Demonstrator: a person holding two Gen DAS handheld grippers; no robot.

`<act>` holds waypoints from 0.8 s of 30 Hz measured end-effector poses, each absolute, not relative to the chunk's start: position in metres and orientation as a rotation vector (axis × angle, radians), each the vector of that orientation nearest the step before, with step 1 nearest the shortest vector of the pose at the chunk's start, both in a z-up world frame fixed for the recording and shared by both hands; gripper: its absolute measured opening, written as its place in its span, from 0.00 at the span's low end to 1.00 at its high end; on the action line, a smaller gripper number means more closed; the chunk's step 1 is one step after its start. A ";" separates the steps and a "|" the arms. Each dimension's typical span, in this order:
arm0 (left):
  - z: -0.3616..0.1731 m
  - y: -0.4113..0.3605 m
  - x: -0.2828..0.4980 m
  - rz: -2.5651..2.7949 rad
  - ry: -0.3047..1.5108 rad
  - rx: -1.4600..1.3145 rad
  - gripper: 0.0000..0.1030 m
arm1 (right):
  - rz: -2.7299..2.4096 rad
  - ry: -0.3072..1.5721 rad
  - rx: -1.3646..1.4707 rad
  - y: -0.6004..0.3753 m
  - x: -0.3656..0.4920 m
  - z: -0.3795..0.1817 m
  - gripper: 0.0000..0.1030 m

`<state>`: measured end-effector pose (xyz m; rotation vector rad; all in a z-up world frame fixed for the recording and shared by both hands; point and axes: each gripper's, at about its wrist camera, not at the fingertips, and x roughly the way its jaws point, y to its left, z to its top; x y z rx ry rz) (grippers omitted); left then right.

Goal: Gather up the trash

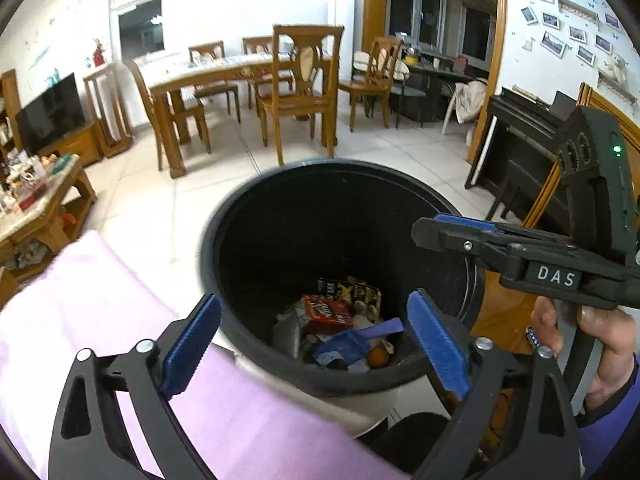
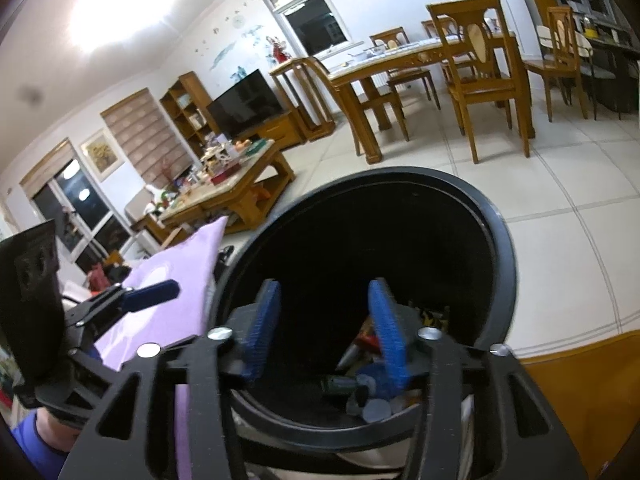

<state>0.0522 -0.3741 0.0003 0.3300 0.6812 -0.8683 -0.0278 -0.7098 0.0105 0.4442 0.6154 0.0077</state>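
The left claw (image 1: pixel 316 346) hangs over the near rim of the bin (image 1: pixel 224 216), its blue pads spread wide with nothing between them. The right claw (image 2: pixel 326 328) sits above the same opening, pads also apart and empty, reaching a little past the near rim into the mouth. In the left view the right claw (image 1: pixel 430 234) comes in from the right side, level with the bin's right edge and held by a hand (image 1: pixel 604 340).

The bin is round and black with a thick rim (image 2: pixel 500 240), and its mouth is open upward. Trash (image 1: pixel 340 332) lies at the bottom: a red packet (image 1: pixel 328 314), dark printed wrappers behind it, blue scraps and a small orange ball (image 1: pixel 378 357). The inner walls above the pile are bare and dark.

A pink cloth (image 1: pixel 80 312) lies just left of the bin, its edge touching or nearly touching the rim; which, I cannot tell. To the right an orange-brown wooden surface (image 2: pixel 580 360) runs close along the bin.

Beyond the far rim the tiled floor (image 1: pixel 168 204) opens out toward chairs (image 1: pixel 298 92) and a dining table (image 1: pixel 208 72), well apart from the bin. A cluttered low bench (image 2: pixel 236 178) stands off to the left.
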 end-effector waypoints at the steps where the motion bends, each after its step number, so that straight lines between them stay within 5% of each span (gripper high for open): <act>1: 0.005 -0.365 0.049 -0.860 0.664 0.326 0.94 | 0.013 0.615 0.438 -0.704 -0.026 0.013 0.55; 6: 0.019 -0.315 0.040 -0.801 0.616 0.300 0.95 | 0.060 0.613 0.408 -0.658 -0.013 0.027 0.69; 16: 0.027 -0.169 0.047 -0.524 0.595 0.143 0.95 | 0.218 0.650 0.337 -0.516 0.029 0.036 0.80; 20: 0.021 -0.106 0.048 -0.382 0.598 0.078 0.95 | 0.268 0.643 0.273 -0.452 0.042 0.039 0.95; 24: 0.021 -0.058 0.047 -0.251 0.573 0.018 0.95 | 0.266 0.610 0.200 -0.394 0.051 0.042 0.95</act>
